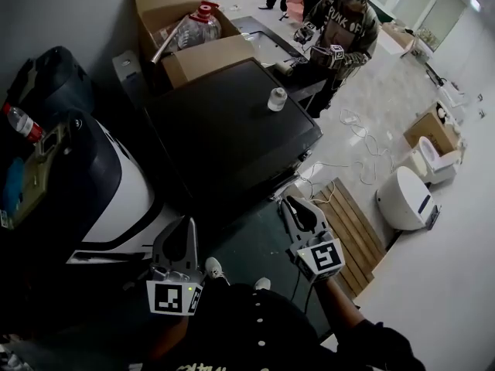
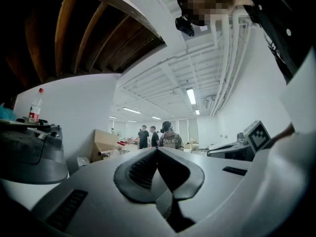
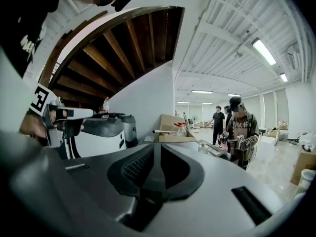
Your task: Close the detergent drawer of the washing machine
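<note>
The washing machine (image 1: 232,134) stands in the middle of the head view, its dark flat top towards me with a small white container (image 1: 276,99) on it. Its front is seen only edge-on at the lower right, so I cannot make out the detergent drawer. My left gripper (image 1: 188,226) hovers below the machine's near corner; its jaws (image 2: 157,150) are shut with nothing between them. My right gripper (image 1: 291,202) is raised just off the machine's front edge, apart from it, and is also shut (image 3: 157,147) on nothing. Both point level across the room.
A white and black appliance (image 1: 100,195) stands at my left with a red-capped bottle (image 1: 21,122) on it. Behind the machine is a cardboard box (image 1: 182,29) holding a water jug. A person (image 1: 344,22) with grippers stands beyond. A wooden pallet (image 1: 352,230), cables and white toilets (image 1: 406,198) lie right.
</note>
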Action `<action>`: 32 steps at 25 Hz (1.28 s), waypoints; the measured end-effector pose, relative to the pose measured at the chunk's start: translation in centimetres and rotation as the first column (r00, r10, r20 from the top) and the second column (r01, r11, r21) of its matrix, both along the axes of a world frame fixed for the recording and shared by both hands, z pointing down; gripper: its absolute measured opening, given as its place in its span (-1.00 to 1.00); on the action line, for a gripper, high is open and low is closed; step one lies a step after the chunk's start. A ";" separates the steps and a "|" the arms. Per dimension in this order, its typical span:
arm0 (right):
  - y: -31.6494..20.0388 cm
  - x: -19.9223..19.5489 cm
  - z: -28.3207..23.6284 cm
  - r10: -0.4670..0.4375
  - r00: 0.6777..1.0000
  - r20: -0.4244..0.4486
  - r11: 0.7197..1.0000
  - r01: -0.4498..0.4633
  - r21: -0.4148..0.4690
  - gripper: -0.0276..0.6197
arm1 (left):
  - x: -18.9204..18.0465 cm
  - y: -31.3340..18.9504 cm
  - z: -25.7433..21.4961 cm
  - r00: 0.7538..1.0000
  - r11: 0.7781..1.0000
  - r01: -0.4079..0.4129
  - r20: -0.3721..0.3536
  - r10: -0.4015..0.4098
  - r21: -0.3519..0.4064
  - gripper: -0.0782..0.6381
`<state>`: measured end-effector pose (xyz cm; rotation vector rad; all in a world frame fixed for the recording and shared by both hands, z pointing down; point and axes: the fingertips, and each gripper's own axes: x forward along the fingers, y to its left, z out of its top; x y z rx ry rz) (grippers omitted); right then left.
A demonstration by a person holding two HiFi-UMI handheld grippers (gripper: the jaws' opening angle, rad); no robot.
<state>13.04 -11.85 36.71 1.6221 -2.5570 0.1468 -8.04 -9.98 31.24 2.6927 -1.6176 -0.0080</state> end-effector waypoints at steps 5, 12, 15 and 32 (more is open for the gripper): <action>1.2 2.7 -4.6 0.023 0.998 0.060 0.998 -0.026 0.050 -0.78 | 0.7 -0.6 -1.2 1.000 1.000 -0.014 0.002 0.014 0.028 -0.74; 2.2 6.0 -7.8 0.107 0.991 0.081 0.991 -0.113 0.077 -0.80 | 1.7 -1.3 -2.7 0.999 0.998 -0.042 0.021 0.041 0.051 -0.74; 2.7 7.5 -9.0 0.159 0.982 0.101 0.980 -0.169 0.107 -0.80 | 1.5 -1.5 -2.9 0.999 0.998 -0.044 0.023 0.043 0.051 -0.74; 4.9 12.4 -10.0 0.276 0.960 0.054 0.948 -0.281 0.150 -0.80 | 0.1 -1.9 -3.9 0.998 0.997 -0.015 0.055 0.011 0.071 -0.74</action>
